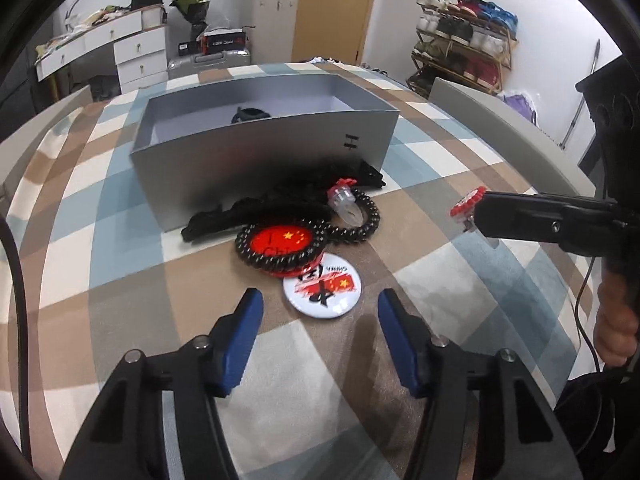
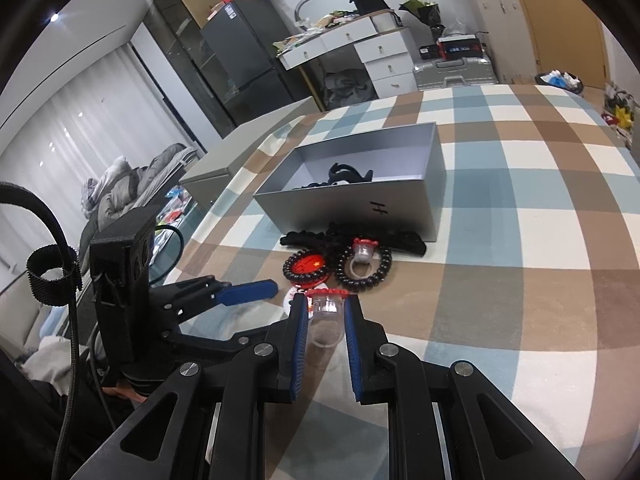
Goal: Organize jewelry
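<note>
My right gripper (image 2: 326, 312) is shut on a clear ring with a red top (image 2: 326, 304) and holds it above the checked cloth; the left wrist view shows the same ring (image 1: 464, 204) at that gripper's tip. My left gripper (image 1: 322, 316) is open just above a white round badge (image 1: 322, 288), its pads clear of it. Beyond lie a black bead bracelet around a red badge (image 1: 280, 246), a second bracelet (image 1: 360, 220) with another clear ring (image 1: 344, 196) on it, and a black hair band (image 1: 216, 220). The open grey box (image 1: 264, 152) behind them holds black items (image 2: 348, 174).
The table wears a checked cloth (image 2: 520, 240). A grey lid-like panel (image 2: 224, 160) lies along the table's left edge and another (image 1: 500, 120) along its right. Drawers, suitcases and a shoe rack (image 1: 464, 40) stand beyond the table.
</note>
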Available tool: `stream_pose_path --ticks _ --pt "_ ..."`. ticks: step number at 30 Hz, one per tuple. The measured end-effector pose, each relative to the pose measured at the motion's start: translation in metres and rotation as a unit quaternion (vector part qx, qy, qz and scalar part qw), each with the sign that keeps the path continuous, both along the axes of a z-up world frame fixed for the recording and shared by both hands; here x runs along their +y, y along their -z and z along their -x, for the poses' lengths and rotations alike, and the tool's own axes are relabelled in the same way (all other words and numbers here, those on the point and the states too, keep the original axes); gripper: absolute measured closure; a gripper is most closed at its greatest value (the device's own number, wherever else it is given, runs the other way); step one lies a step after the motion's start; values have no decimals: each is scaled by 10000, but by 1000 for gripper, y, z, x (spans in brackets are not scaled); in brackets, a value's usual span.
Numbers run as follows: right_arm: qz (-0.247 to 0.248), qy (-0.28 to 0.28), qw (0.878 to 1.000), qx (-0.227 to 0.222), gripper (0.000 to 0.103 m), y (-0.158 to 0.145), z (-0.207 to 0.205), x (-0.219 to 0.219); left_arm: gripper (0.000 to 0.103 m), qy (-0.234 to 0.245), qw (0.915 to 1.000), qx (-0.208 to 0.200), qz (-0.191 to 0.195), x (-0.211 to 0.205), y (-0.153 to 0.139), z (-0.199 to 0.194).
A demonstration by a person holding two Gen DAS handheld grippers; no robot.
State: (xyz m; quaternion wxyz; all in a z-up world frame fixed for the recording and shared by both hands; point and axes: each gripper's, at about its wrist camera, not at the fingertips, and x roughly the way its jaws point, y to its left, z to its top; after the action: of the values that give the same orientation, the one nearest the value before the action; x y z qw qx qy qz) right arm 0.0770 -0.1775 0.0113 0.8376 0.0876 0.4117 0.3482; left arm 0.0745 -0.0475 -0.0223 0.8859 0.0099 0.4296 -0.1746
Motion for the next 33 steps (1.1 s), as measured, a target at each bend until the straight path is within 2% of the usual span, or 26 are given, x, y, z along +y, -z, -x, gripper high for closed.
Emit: stream_pose_path --ticks 1,2,3,4,5,7,11,13,15,16,17,21,27,28,29,30,32,33 --pt "-4 21 10000 7 86 0 0 -1 53 3 10000 -4 -6 0 0 0" --pt "-6 24 10000 7 86 0 -1 -2 70 1 10000 -9 -12 1 0 -2" --pt "10 42 10000 -4 86 -1 -1 -3 75 -7 10000 -4 14 2 -1 -1" --pt "9 48 10000 -9 85 -1 0 -4 89 19 9999 28 124 5 -1 -2" --pt "0 53 10000 -10 86 -1 0 -5 95 30 9996 75 281 9 -2 -1" --pt "-23 72 10000 -10 85 -2 0 -6 102 34 9992 88 401 13 -4 3" --pt "-25 63 10000 -34 85 -2 0 -7 102 -23 9990 154 415 17 -2 11" --pt "-19 82 10000 -24 85 -2 0 -7 99 -87 9988 187 434 16 -3 12" --pt "-35 88 9999 -45 85 -4 0 -8 81 -114 9992 222 314 10 -4 11" --pt "-52 104 9999 -76 85 -5 1 -10 63 -130 9993 229 262 7 -5 7" --pt "-59 109 9999 -82 85 -6 1 -11 50 -138 9994 217 225 3 -5 5" --pt "-31 193 9998 -86 85 -7 2 -17 48 28 9998 183 35 -10 -5 2" --pt "164 -58 9998 107 83 6 5 -13 49 19 9997 116 -198 -15 -3 -1" --pt "209 -105 9996 139 83 9 5 -11 52 25 9997 89 -220 -15 -3 -1" --pt "231 -115 9996 147 82 11 6 -11 67 28 9997 60 -246 -15 -3 -1" --pt "246 -111 9995 174 82 13 6 -11 72 58 9996 19 -284 -15 -4 0" --pt "201 -105 9995 238 81 15 5 -12 101 141 9998 53 -113 -12 -5 1" --pt "196 -101 9994 253 80 16 5 -12 103 183 9997 127 -32 -10 -5 2"
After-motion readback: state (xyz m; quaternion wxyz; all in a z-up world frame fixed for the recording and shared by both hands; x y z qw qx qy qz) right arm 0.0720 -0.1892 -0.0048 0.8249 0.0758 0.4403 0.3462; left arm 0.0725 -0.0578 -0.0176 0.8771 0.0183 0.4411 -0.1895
